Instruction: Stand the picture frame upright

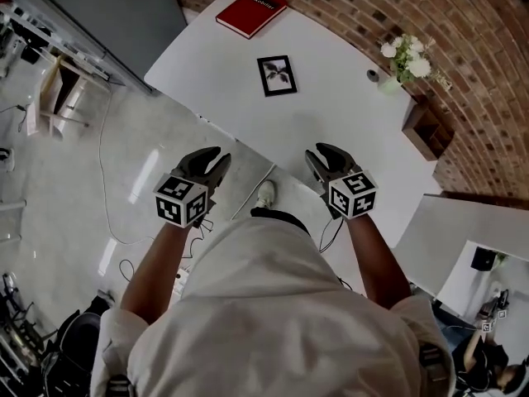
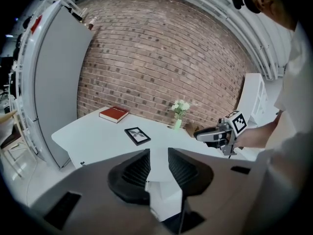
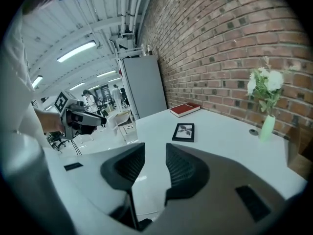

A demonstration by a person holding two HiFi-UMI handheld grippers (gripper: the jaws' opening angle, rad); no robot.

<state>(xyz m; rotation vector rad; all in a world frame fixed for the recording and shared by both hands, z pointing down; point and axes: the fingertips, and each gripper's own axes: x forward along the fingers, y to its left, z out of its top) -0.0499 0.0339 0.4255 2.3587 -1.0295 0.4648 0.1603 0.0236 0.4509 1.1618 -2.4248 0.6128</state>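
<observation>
Nearest, the person's two arms reach forward from a white top. Each hand holds a gripper at the near edge of the white table [image 1: 331,126], with a shoe [image 1: 265,193] on the pale floor below between them. The left gripper [image 1: 220,159] has its jaws apart with a clear gap, and only bare tabletop shows between the ribbed pads [image 2: 137,169]. The right gripper [image 1: 316,154] is likewise parted and holds nothing. Neither touches anything on the table.

Farther out, well apart from both grippers, the frame [image 1: 276,75] lies flat on its back near the middle of the table. It has a black border round a light picture of a dark sprig. Beyond it, by the far left corner, lies a red book [image 1: 251,11], also flat.

Off to the right, near the brick wall [image 1: 463,23], white flowers stand in a pale green vase [image 1: 390,83]. A small dark round thing [image 1: 373,75] sits just beside the vase, and a wooden box [image 1: 426,126] rests against the wall. A grey panel [image 2: 61,82] stands past the table's left end.
</observation>
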